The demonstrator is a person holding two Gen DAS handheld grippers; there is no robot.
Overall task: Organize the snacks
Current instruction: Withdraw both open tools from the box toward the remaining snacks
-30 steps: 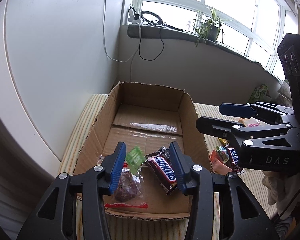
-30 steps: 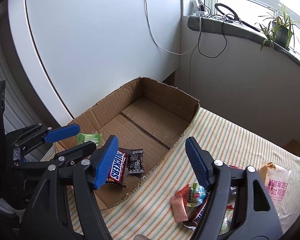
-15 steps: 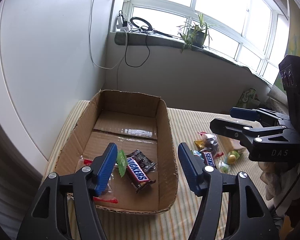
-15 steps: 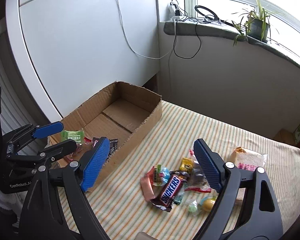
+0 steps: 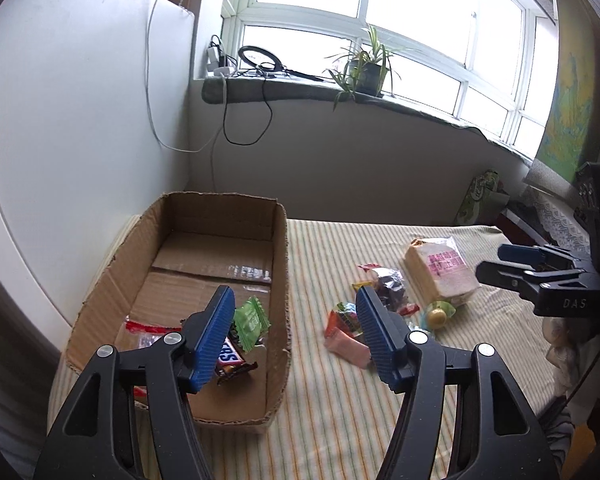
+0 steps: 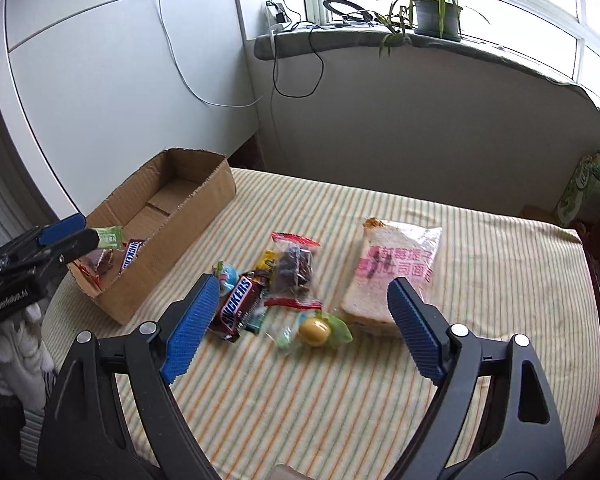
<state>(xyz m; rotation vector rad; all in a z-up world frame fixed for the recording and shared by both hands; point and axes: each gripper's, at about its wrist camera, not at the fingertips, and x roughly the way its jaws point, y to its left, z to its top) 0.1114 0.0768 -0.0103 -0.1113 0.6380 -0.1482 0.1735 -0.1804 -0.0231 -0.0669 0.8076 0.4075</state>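
Observation:
A cardboard box point(image 5: 278, 264) stands at the left of the striped table and holds a green packet point(image 5: 252, 322), a Snickers bar point(image 5: 230, 356) and a red-edged clear packet point(image 5: 148, 330). My left gripper point(image 5: 296, 308) hangs open and empty over the box's near right wall; it also shows as the left gripper point(image 6: 66, 236) in the right wrist view. My right gripper point(image 6: 302, 292) stands open and empty above a loose pile: a second Snickers bar point(image 6: 238, 304), a clear bag of dark snacks point(image 6: 294, 270), a yellow ball candy point(image 6: 316, 330) and a bread packet point(image 6: 396, 268).
A pink wrapper point(image 5: 348, 346) and small sweets lie by the pile. A white cabinet point(image 6: 120, 80) stands behind the box, and a wall with a windowsill point(image 6: 380, 38) bearing a plant and cables runs along the far side. The right gripper point(image 5: 540, 276) sits at the table's right edge.
My left gripper widened and let go of the green packet, which now lies in the box. My right gripper widened and swung right from the box to above the snack pile.

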